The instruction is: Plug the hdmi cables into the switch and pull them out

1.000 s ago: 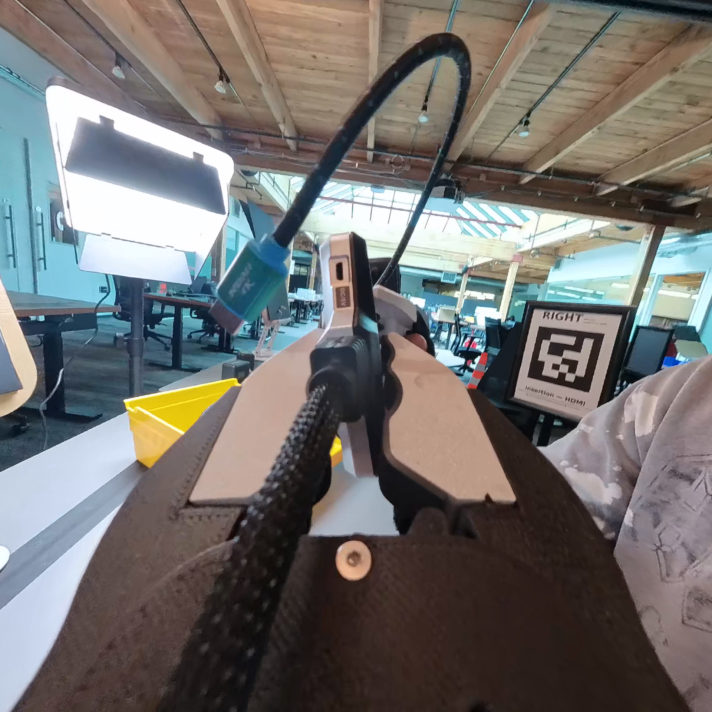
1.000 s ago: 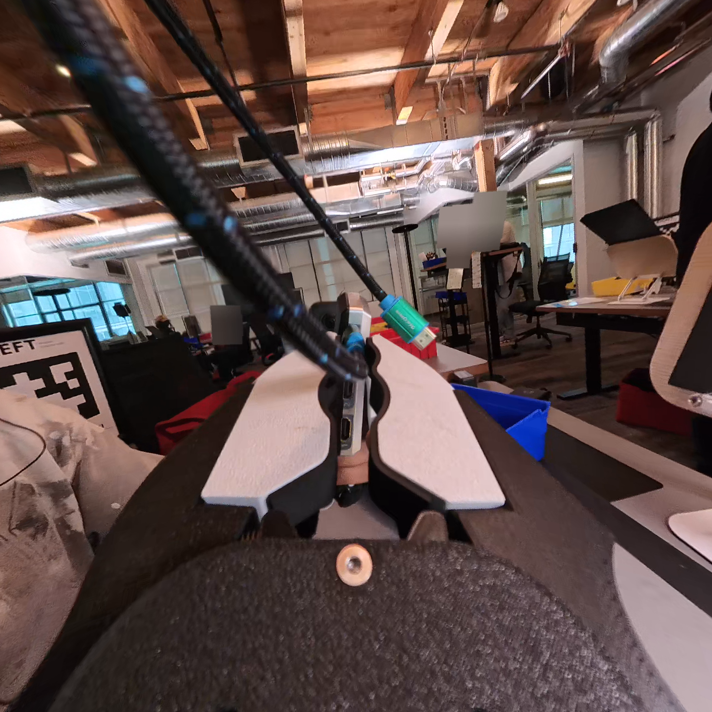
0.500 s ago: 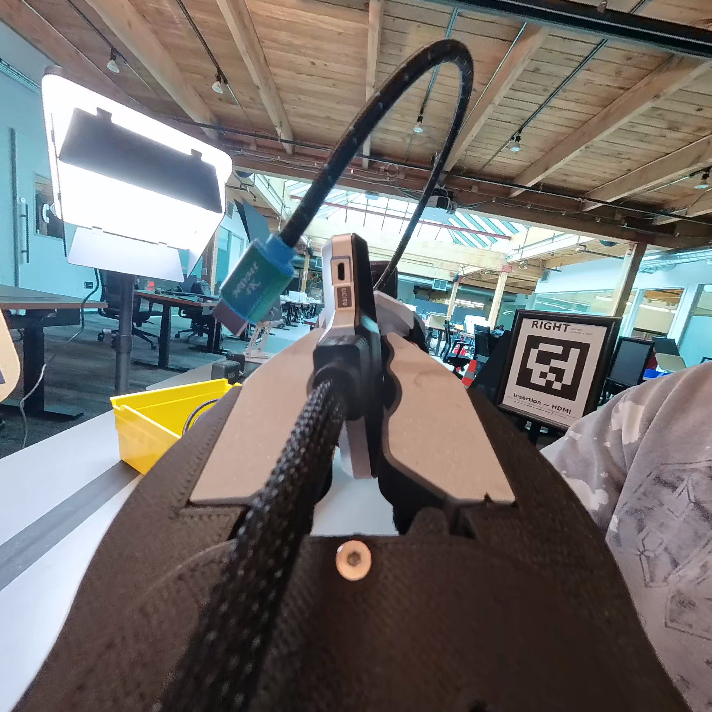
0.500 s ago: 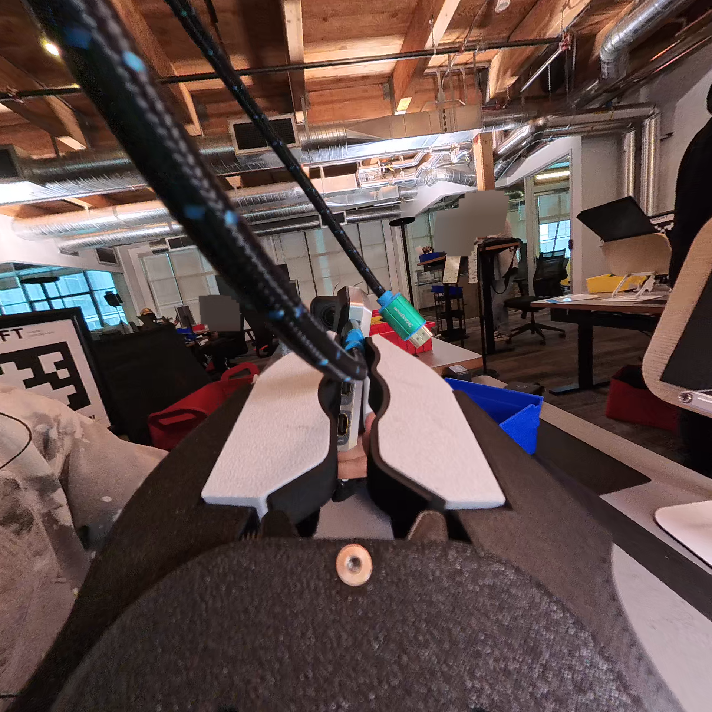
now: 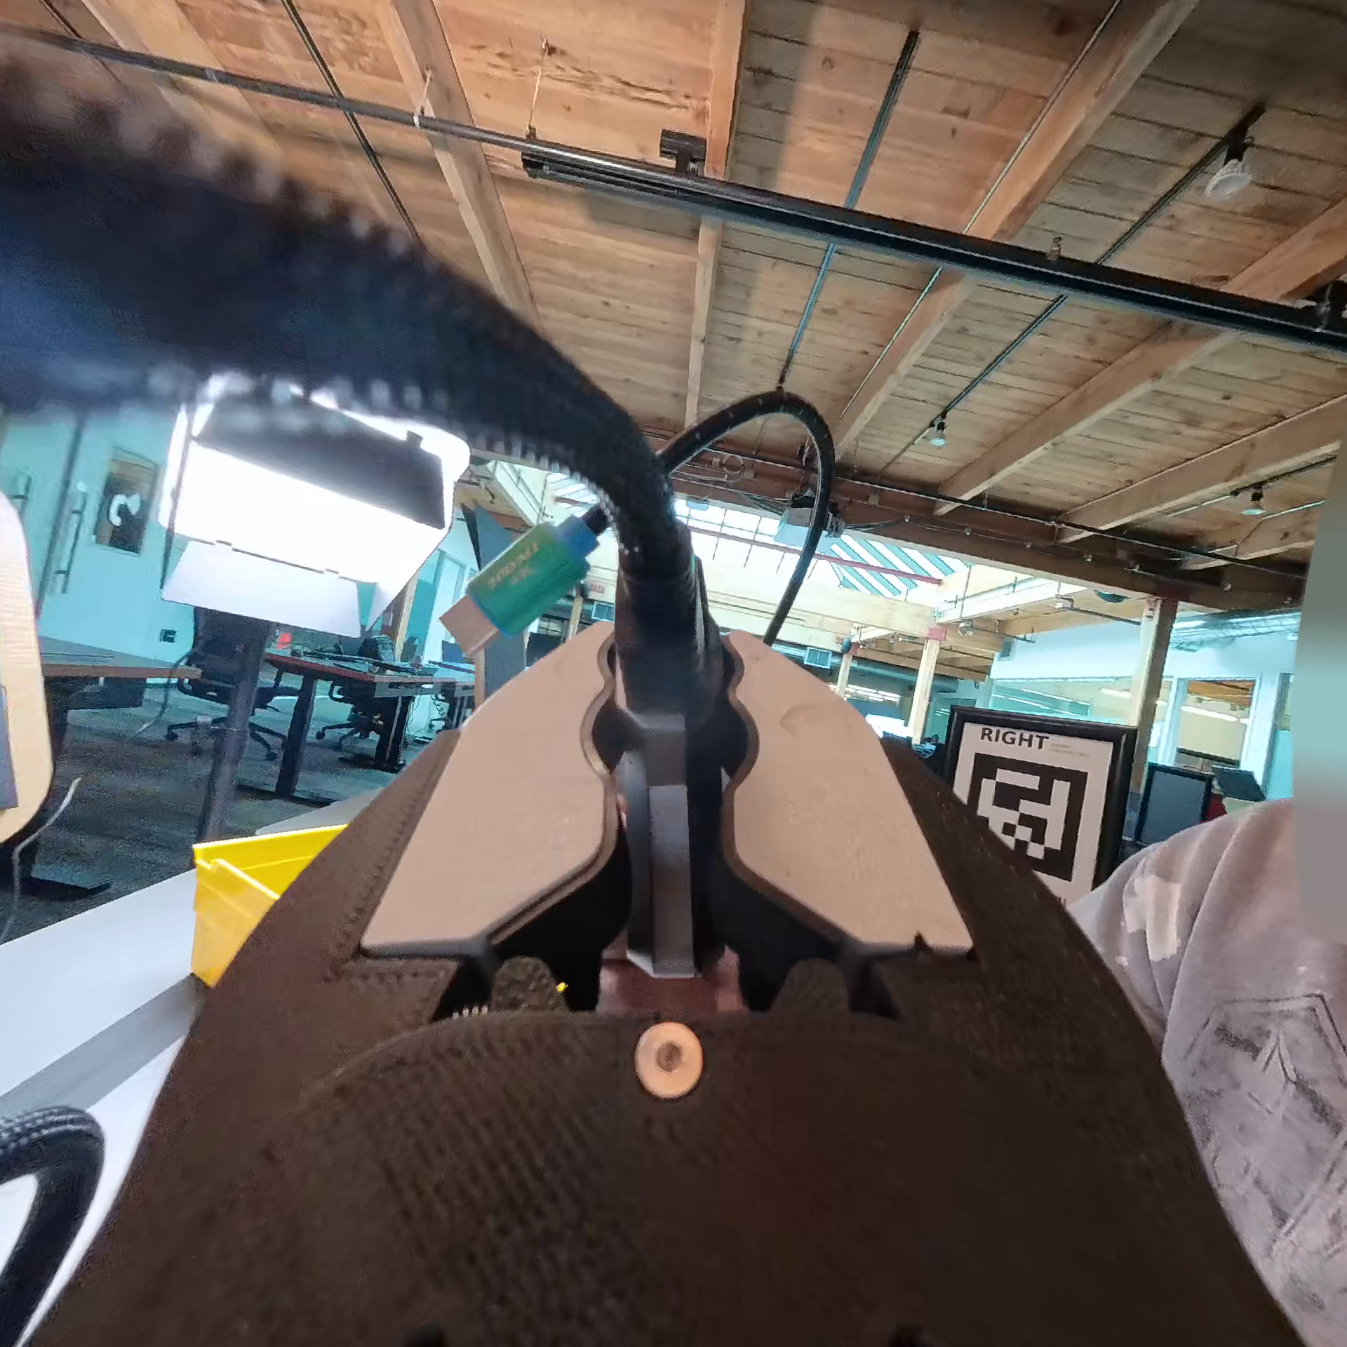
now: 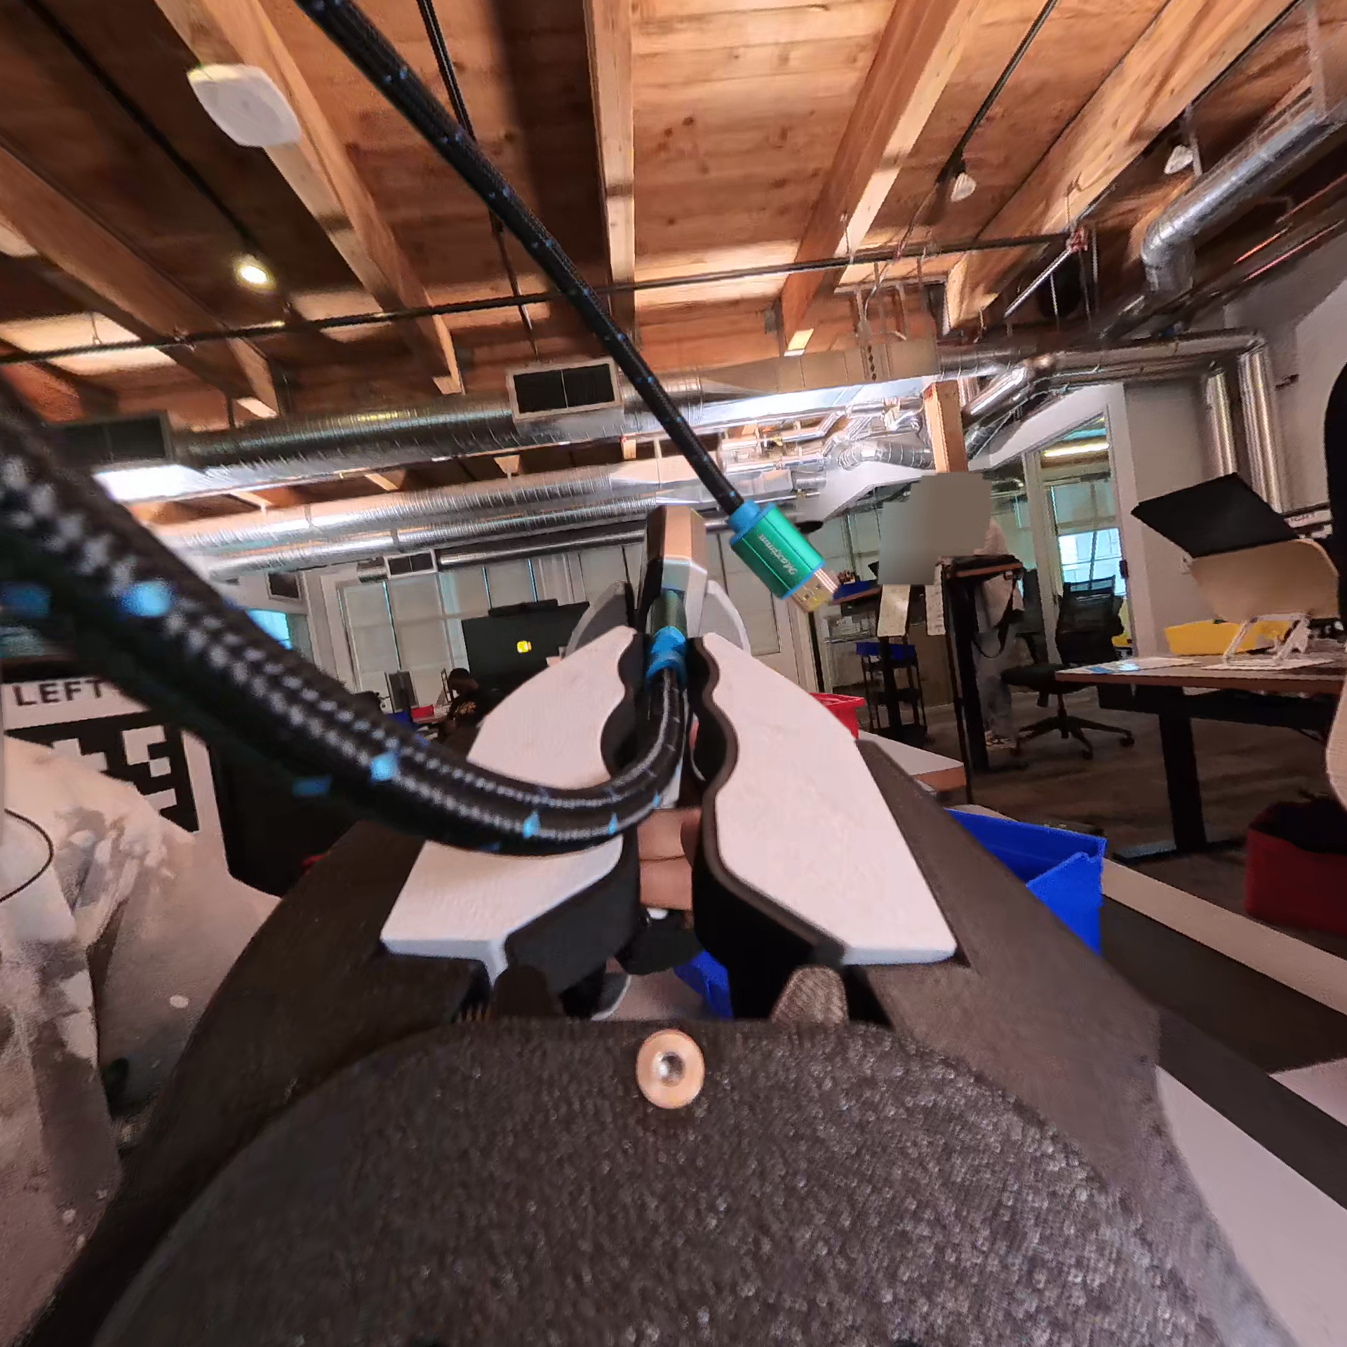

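Note:
In the left wrist view my left gripper (image 5: pixel 665 645) is shut on the grey HDMI switch (image 5: pixel 660 838), which lies lengthwise between the fingers. A thick black braided cable (image 5: pixel 641 539) leaves the switch's far end and arcs up and left. A loose green plug with a blue collar (image 5: pixel 521 583) hangs just left of the fingertips. In the right wrist view my right gripper (image 6: pixel 665 645) is shut on a blue-flecked braided cable (image 6: pixel 437 794) at its blue-collared plug (image 6: pixel 667 649), which meets the switch (image 6: pixel 678 554). The loose green plug (image 6: pixel 776 557) hangs to the right.
A yellow bin (image 5: pixel 240 896) stands on the white table (image 5: pixel 73 969) at left. A framed marker sign (image 5: pixel 1035 794) and a person's sleeve (image 5: pixel 1239 1020) are at right. The right wrist view shows a blue bin (image 6: pixel 1035 867), a red bin (image 6: pixel 1297 867) and another marker sign (image 6: pixel 95 736).
The switch has turned and sits deeper between the left fingers. Its black cable swung from below up and over to the left. In the right view the held cable now loops low across the left finger.

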